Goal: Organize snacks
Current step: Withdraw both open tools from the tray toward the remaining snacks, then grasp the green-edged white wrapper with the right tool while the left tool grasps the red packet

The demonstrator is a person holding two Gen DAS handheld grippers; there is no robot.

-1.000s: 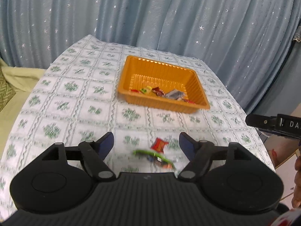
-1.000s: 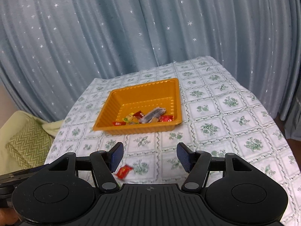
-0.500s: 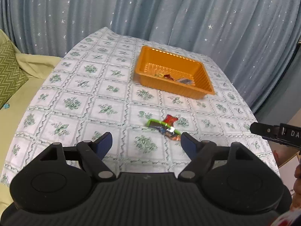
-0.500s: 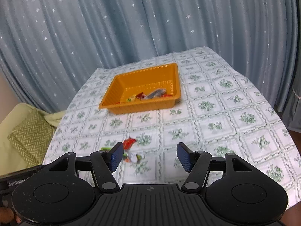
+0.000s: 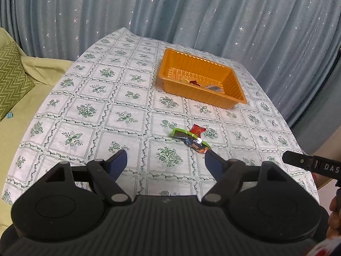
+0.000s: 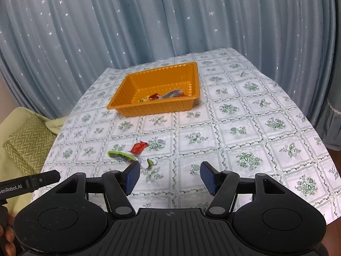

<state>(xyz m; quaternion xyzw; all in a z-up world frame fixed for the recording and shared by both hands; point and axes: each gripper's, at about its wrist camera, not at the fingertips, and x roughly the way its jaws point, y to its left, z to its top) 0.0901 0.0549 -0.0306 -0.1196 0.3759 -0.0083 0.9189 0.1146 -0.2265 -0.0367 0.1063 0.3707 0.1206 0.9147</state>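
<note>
An orange tray [image 5: 226, 101] [image 6: 127, 105] stands at the far side of the table and holds several small wrapped snacks [image 5: 210, 86] [image 6: 162, 95]. On the cloth nearer me lie a red wrapped snack [image 5: 197, 130] [image 6: 139, 147] and a green-edged packet [image 5: 181, 134] [image 6: 121, 156], with a small dark and orange wrapper [image 5: 198, 145] beside them. My left gripper [image 5: 166, 162] is open and empty, short of the loose snacks. My right gripper [image 6: 170, 177] is open and empty, just right of them.
The table has a white cloth with green flower squares [image 5: 106, 111] [image 6: 255, 132]. A blue starred curtain [image 5: 191, 10] hangs behind. A green sofa with a zigzag cushion [image 5: 10, 81] [image 6: 27, 140] stands at the left. The right gripper's side shows in the left wrist view [image 5: 315, 166].
Both grippers have pulled back and risen from the table. The tray and loose snacks now look farther away. Both stay open and empty.
</note>
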